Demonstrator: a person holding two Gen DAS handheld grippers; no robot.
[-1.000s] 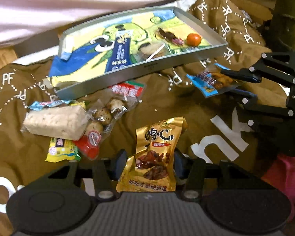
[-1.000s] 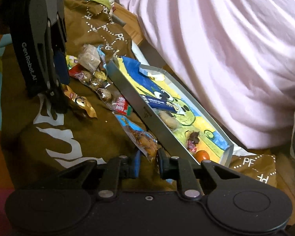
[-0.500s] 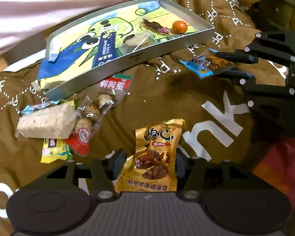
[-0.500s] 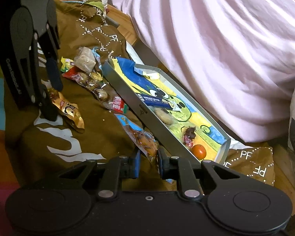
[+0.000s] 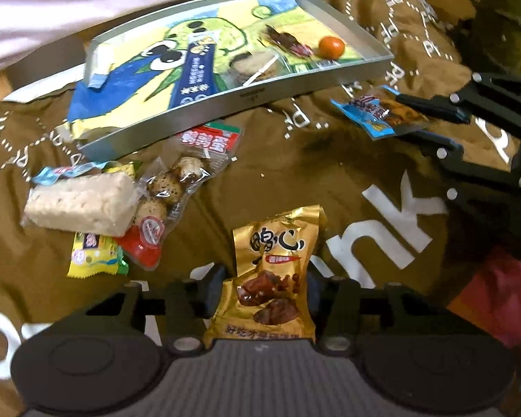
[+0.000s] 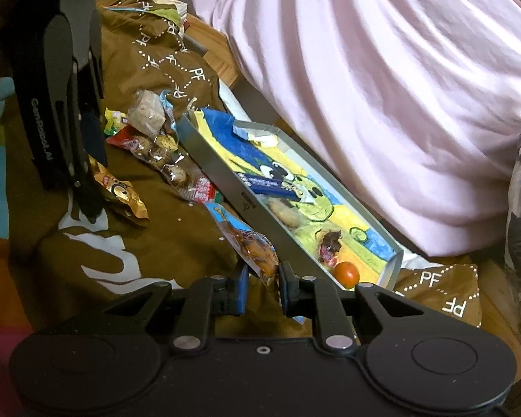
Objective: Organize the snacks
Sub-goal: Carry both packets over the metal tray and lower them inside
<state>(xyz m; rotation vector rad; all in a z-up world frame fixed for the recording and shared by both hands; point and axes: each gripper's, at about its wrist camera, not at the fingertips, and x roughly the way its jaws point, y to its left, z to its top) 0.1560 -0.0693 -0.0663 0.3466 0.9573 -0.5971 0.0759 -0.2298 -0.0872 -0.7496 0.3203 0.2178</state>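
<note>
A gold snack packet stands upright between the fingers of my left gripper, which is shut on it. My right gripper is shut on a blue snack packet that lies just in front of the tray's long wall. The silver tray with a cartoon picture holds a blue bar, a round biscuit, a dark red packet and a small orange. In the left wrist view the right gripper shows at the right with the blue packet.
A rice crisp bar, a clear pack of quail eggs and a yellow packet lie loose on the brown cloth left of the tray. A pink sheet rises behind the tray.
Both grippers keep their packets. The right gripper with the blue packet has edged a little nearer the tray's corner; the left wrist view has shifted slightly over the cloth.
</note>
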